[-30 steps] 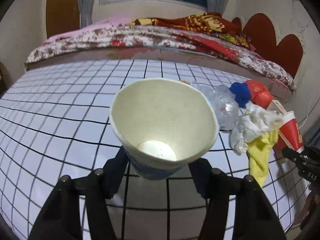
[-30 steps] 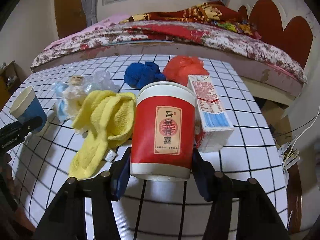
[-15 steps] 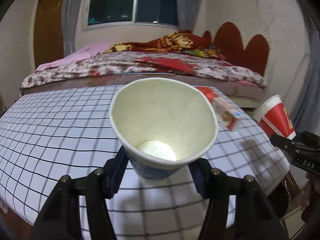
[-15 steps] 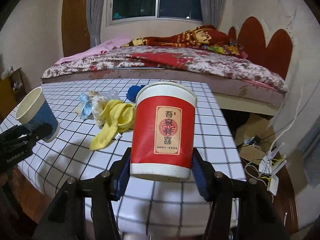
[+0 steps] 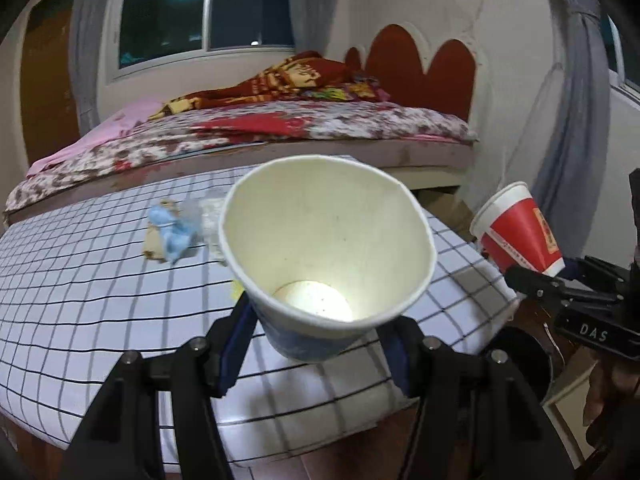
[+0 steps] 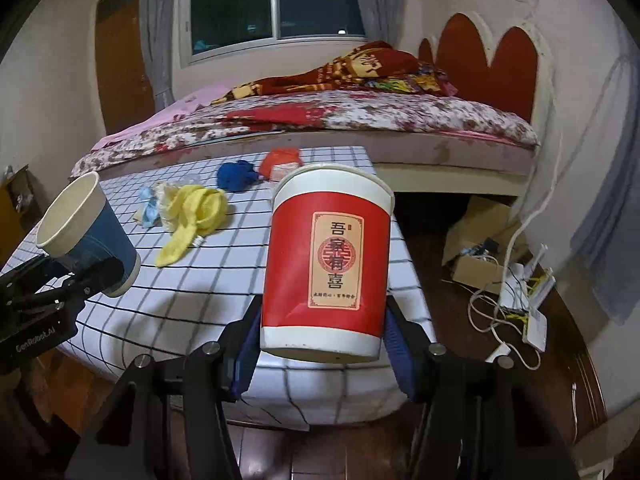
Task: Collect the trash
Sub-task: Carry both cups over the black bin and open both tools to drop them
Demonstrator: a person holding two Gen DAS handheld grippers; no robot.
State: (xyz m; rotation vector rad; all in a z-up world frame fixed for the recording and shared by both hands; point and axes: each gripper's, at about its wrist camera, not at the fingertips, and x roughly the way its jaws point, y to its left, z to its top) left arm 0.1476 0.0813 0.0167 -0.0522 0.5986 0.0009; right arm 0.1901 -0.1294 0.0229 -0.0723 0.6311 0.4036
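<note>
My left gripper [image 5: 320,340] is shut on a blue paper cup [image 5: 328,248], tilted with its empty white inside facing the camera; it also shows in the right wrist view [image 6: 86,236]. My right gripper [image 6: 320,344] is shut on a red paper cup [image 6: 326,268] with a Chinese label, held upright above the table's near edge; it shows in the left wrist view [image 5: 520,228] too. On the checked table [image 6: 224,280] lie a yellow cloth [image 6: 192,216], a blue wad [image 6: 236,176], a red wad [image 6: 280,158], a carton [image 6: 284,170] and crumpled light-blue plastic [image 5: 172,232].
A bed [image 6: 340,120] with a floral cover stands behind the table. On the floor at right lie a cardboard box [image 6: 476,240], white cables and a router [image 6: 528,300]. A dark round bin rim [image 5: 520,356] shows below the table's right edge.
Both grippers have lifted their cups and pulled back from the table, toward its right edge. The trash pile now lies farther away. Both stay shut on their cups.
</note>
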